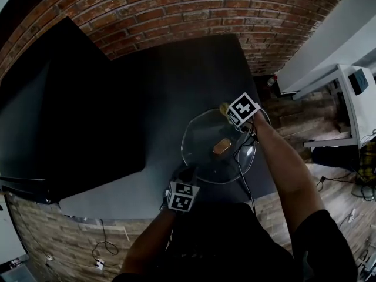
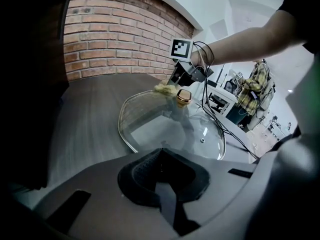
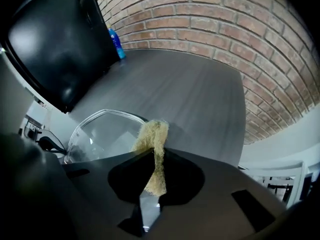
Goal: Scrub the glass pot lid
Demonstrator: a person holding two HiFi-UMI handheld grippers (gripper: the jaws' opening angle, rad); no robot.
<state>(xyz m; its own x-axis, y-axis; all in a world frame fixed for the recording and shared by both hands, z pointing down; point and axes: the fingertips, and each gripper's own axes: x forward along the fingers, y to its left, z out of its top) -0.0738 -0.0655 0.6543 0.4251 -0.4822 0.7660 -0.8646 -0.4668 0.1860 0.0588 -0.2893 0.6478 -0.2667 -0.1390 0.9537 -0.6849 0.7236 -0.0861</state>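
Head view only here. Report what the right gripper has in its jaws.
Observer: The right gripper is shut on a yellowish fibrous scrub pad, whose tip sits at the rim of the glass pot lid.
Operator: Now check the left gripper's jaws.
Observer: The left gripper is shut on the lid's near rim.
Operator: Name anything else past the lid.
Observer: A blue bottle stands at the far corner, by the brick wall.

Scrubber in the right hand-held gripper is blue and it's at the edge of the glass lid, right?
Not blue. The scrubber clamped in the right hand-held gripper is pale yellow, as the right gripper view shows. It is at the edge of the glass pot lid, as you said.
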